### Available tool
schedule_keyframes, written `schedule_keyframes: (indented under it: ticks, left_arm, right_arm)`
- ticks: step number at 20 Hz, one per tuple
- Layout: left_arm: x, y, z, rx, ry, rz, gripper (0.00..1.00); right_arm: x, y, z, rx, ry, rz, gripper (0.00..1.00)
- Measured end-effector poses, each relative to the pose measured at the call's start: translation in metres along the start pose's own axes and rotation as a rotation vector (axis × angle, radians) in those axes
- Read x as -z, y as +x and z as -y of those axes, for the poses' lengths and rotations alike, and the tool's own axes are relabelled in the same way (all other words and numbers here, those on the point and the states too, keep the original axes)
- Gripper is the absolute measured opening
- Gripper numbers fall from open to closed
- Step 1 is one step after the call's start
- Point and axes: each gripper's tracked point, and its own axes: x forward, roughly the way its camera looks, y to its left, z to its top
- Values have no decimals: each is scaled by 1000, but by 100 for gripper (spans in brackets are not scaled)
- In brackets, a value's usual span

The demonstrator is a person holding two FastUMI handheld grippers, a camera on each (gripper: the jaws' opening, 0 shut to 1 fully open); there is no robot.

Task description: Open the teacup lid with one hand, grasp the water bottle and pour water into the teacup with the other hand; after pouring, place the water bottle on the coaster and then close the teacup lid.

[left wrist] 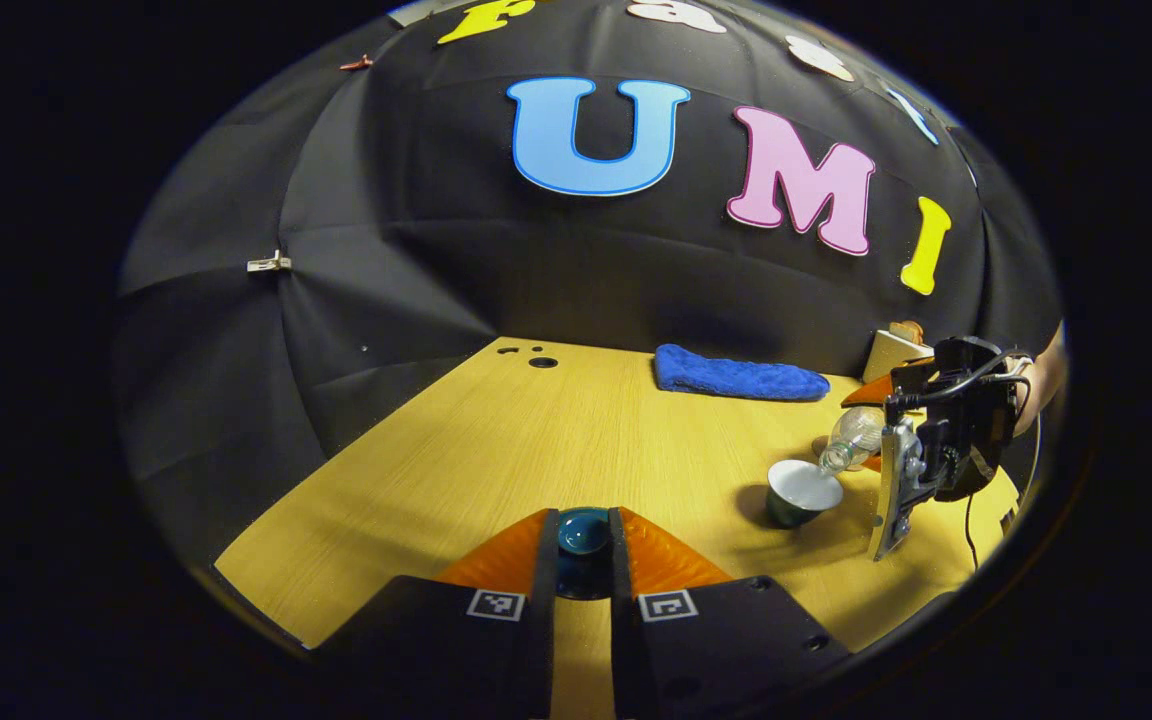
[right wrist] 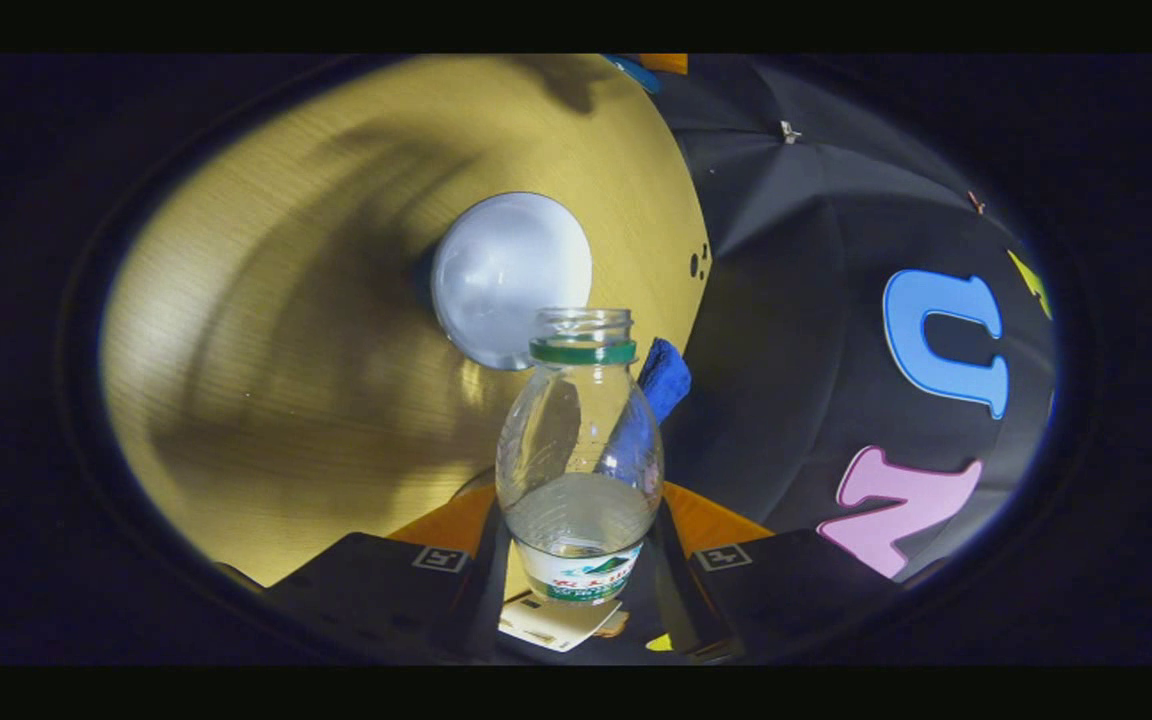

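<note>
Clear water bottle (right wrist: 580,450) clamped in right tool (right wrist: 581,560), tipped at teacup (right wrist: 511,278) | label unreadable | left tool (left wrist: 583,560) clamps lid (left wrist: 583,532)

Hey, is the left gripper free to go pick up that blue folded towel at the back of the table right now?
Probably not: the left gripper is shut on the dark teal teacup lid.

My left gripper (left wrist: 584,545) is clamped on the dark teal teacup lid (left wrist: 583,532), both fingers pressing its sides, held above the wooden table (left wrist: 496,470). Off to the right I see the other gripper (left wrist: 894,490) tipping the clear water bottle (left wrist: 851,437), its mouth right at the rim of the open teacup (left wrist: 800,491). Behind them, a blue folded towel (left wrist: 739,374) lies along the table's far edge.
</note>
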Motion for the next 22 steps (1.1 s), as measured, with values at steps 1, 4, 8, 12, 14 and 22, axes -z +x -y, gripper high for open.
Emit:
schedule_keyframes:
  ticks: [1,4,8,12,14,22]
  left_arm:
    - [0,0,-1,-1,2,0,24]
    - [-1,0,-2,-3,7,1,24]
    - [-2,-2,-4,-10,2,2,27]
    - [1,-4,-6,-14,-1,-2,27]
    - [2,-5,-7,-16,0,-4,27]
    - [1,-4,-10,-28,12,0,27]
  right_arm:
    - [0,0,1,1,-8,1,66]
    - [0,2,1,-4,-22,2,66]
    - [-1,2,3,-6,-54,9,66]
    - [-2,2,4,-12,-66,27,66]
    - [-3,1,4,-9,-76,28,66]
    - [0,5,9,-15,-138,31,66]
